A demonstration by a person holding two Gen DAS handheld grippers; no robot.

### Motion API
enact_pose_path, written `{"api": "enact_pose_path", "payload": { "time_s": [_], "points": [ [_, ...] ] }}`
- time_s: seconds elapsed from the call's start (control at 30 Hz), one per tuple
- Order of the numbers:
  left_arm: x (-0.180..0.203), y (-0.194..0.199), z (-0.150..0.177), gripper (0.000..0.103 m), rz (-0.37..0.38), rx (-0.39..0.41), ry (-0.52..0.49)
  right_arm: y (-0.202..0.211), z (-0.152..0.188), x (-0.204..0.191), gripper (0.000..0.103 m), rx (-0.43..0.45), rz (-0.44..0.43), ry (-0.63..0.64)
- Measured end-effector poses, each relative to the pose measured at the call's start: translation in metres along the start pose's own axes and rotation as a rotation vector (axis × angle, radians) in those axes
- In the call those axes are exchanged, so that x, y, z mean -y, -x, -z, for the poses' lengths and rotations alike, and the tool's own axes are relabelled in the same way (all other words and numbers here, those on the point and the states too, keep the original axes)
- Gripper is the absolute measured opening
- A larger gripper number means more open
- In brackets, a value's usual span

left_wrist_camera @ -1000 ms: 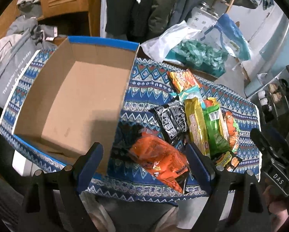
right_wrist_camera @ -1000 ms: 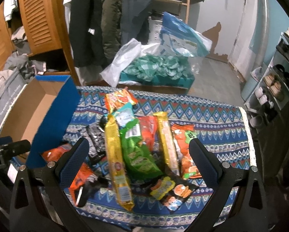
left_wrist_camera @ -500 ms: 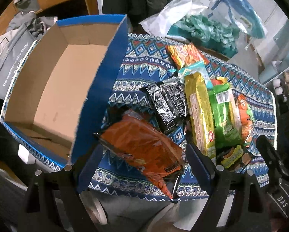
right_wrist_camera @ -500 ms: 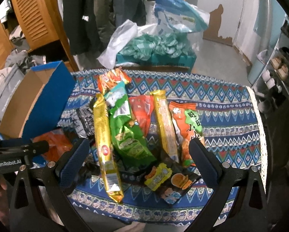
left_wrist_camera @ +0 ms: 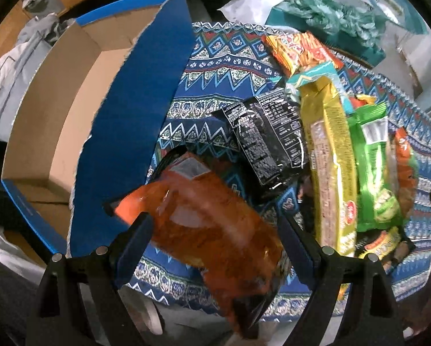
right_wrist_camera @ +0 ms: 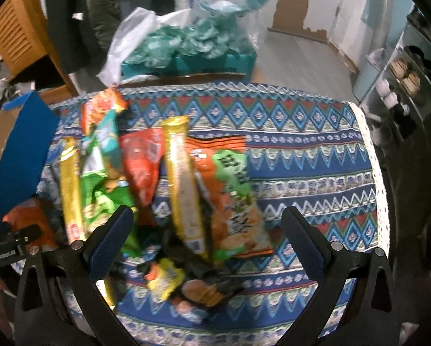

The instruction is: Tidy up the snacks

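Several snack packs lie on a patterned cloth table [left_wrist_camera: 224,66]. An orange bag [left_wrist_camera: 215,225] lies between the wide-open fingers of my left gripper [left_wrist_camera: 215,233], which hovers just over it. Beside it lie a black pack [left_wrist_camera: 270,141], a gold pack [left_wrist_camera: 330,167] and a green pack [left_wrist_camera: 371,173]. An empty blue cardboard box [left_wrist_camera: 129,121] stands to the left. My right gripper [right_wrist_camera: 207,236] is open over a gold pack [right_wrist_camera: 183,184] and an orange-green bag [right_wrist_camera: 232,199]; small packs [right_wrist_camera: 163,279] lie below.
A white plastic bag with teal items [right_wrist_camera: 183,43] sits behind the table. A wooden louvred cabinet [right_wrist_camera: 16,37] and hanging coats [right_wrist_camera: 85,17] stand at the back left. A shelf with shoes [right_wrist_camera: 405,77] is at the right. The left gripper's body [right_wrist_camera: 11,245] shows at the right view's lower left.
My left gripper has come down and forward over the orange bag, which now fills the space between its fingers. My right gripper has moved closer and rightward over the gold and orange-green packs.
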State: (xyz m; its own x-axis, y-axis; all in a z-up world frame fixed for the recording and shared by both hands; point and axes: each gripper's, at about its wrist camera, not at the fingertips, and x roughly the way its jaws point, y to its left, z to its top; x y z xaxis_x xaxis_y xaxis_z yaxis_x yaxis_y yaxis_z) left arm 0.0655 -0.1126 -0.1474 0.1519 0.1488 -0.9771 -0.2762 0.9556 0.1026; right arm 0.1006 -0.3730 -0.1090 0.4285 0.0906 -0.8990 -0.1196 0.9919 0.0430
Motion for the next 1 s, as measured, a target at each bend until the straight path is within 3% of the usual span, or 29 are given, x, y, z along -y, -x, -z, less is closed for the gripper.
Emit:
{"api": "enact_pose_path", "payload": {
  "time_s": [0.3,0.53,0.73,0.9,1.0],
  "points": [
    [0.011,-0.014,0.001,0.093,-0.063,0.014,-0.059,-0.044,0.000,0.027,0.101,-0.103,0.039,-0.007],
    [0.000,0.003,0.004,0.093,0.007,0.025,-0.044,-0.077,0.001,0.027,0.100,-0.158,0.055,0.021],
    [-0.026,0.019,0.004,0.093,0.065,0.038,0.053,-0.095,-0.001,0.031,0.092,-0.177,0.024,-0.011],
    [-0.039,0.009,0.007,0.093,0.103,-0.007,0.128,-0.107,-0.002,0.028,0.083,-0.193,-0.003,-0.028],
    [-0.036,0.001,0.011,0.093,0.115,-0.032,0.139,-0.109,-0.004,0.033,0.068,-0.204,-0.047,-0.054]
  ]
}}
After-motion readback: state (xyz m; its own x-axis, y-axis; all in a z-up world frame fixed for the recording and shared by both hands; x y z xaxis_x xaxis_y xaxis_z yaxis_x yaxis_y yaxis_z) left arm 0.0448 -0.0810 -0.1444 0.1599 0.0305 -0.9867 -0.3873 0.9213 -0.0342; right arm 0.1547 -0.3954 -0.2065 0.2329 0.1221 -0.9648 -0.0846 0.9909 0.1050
